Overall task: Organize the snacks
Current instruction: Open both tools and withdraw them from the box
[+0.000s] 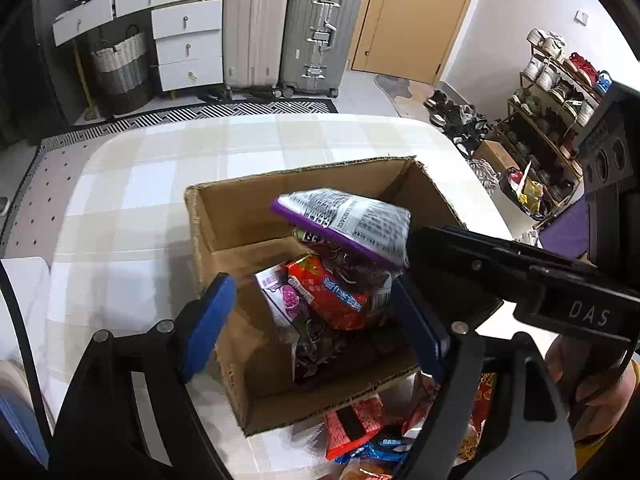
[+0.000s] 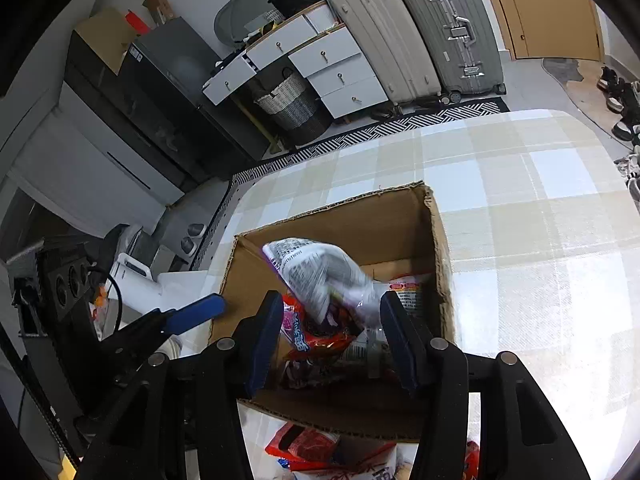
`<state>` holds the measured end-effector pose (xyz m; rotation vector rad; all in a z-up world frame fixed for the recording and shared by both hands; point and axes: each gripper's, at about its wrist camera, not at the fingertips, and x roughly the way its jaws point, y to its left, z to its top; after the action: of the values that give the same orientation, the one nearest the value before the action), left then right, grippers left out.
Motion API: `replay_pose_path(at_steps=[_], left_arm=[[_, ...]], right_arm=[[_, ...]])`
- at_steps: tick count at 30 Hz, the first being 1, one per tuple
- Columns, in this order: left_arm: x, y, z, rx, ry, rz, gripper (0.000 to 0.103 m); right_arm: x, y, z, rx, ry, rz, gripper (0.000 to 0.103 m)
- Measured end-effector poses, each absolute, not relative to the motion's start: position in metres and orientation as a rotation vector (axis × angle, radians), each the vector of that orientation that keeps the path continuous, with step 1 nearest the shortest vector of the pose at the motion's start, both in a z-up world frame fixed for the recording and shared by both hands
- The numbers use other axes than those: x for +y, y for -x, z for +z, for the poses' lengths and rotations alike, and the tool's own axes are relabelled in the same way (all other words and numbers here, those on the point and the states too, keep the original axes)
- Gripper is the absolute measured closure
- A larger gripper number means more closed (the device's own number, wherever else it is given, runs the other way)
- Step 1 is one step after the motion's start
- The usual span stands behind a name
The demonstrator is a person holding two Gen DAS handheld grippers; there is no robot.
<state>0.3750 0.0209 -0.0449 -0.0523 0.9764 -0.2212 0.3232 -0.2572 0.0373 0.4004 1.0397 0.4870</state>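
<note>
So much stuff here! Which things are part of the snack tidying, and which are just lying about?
Part of the job:
- cardboard box
- purple-edged packet over the box
- red packet inside the box
- loose packets on the table beside the box

Just lying about:
- suitcases
- drawers
- basket
- shoe rack

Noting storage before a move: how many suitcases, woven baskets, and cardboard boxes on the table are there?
Hard-shell suitcases, standing side by side (beige ribbed suitcase, grey metal-trimmed suitcase): 2
Two-tone woven basket: 1
Open brown cardboard box on the checked-cloth table: 1
Total: 4
</note>
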Motion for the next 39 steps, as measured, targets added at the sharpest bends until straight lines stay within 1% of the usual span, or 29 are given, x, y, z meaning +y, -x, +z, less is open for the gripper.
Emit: replay_pose_path(at_steps=[7, 9, 11, 16, 18, 20, 22, 24, 26, 30, 31, 33, 34, 39], left_arm=[[0.025, -0.345, -0.019, 0.938, 0.05, -0.186, 0.024], [0.025, -0.332, -0.011, 0.93, 0.049, -0.179, 0.023], [0.024, -0.315, -0.001, 0.913, 0.042, -0.174, 0.023], [0.02, -0.272, 0.026, 0.872, 0.028, -0.164, 0.022], [0.018, -0.251, 0.04, 0.851, 0.023, -0.159, 0.022], [0.017, -0.232, 0.051, 0.83, 0.013, -0.151, 0.022], [0.015, -0.213, 0.064, 0.808, -0.005, -0.143, 0.021], [0.014, -0.191, 0.077, 0.778, -0.006, -0.134, 0.02], [0.016, -0.17, 0.088, 0.749, 0.009, -0.131, 0.017], [0.018, -0.127, 0.105, 0.697, 0.027, -0.115, 0.015], [0.018, -0.117, 0.108, 0.689, 0.027, -0.108, 0.011], [0.02, -0.091, 0.115, 0.641, 0.028, -0.083, 0.007], [0.021, -0.078, 0.118, 0.612, 0.028, -0.068, 0.001], [0.026, -0.017, 0.129, 0.498, 0.028, -0.035, 0.001]], right_arm=[[-0.266, -0.308, 0.056, 1.004, -0.426, 0.483, 0.049], [-0.267, -0.298, 0.067, 0.985, -0.411, 0.471, 0.045], [-0.269, -0.287, 0.078, 0.961, -0.389, 0.447, 0.037], [-0.275, -0.251, 0.108, 0.906, -0.368, 0.441, 0.035], [-0.277, -0.23, 0.122, 0.878, -0.358, 0.451, 0.03], [-0.279, -0.211, 0.135, 0.845, -0.337, 0.45, 0.022], [-0.281, -0.193, 0.146, 0.808, -0.32, 0.456, 0.019], [-0.279, -0.172, 0.157, 0.78, -0.292, 0.459, 0.019], [-0.277, -0.151, 0.165, 0.752, -0.263, 0.468, 0.019], [-0.281, -0.099, 0.182, 0.663, -0.236, 0.483, 0.018], [-0.282, -0.09, 0.185, 0.642, -0.222, 0.481, 0.016], [-0.283, -0.067, 0.19, 0.587, -0.182, 0.462, 0.014], [-0.286, -0.054, 0.191, 0.563, -0.166, 0.456, 0.014], [-0.292, -0.008, 0.189, 0.475, -0.13, 0.456, 0.014]])
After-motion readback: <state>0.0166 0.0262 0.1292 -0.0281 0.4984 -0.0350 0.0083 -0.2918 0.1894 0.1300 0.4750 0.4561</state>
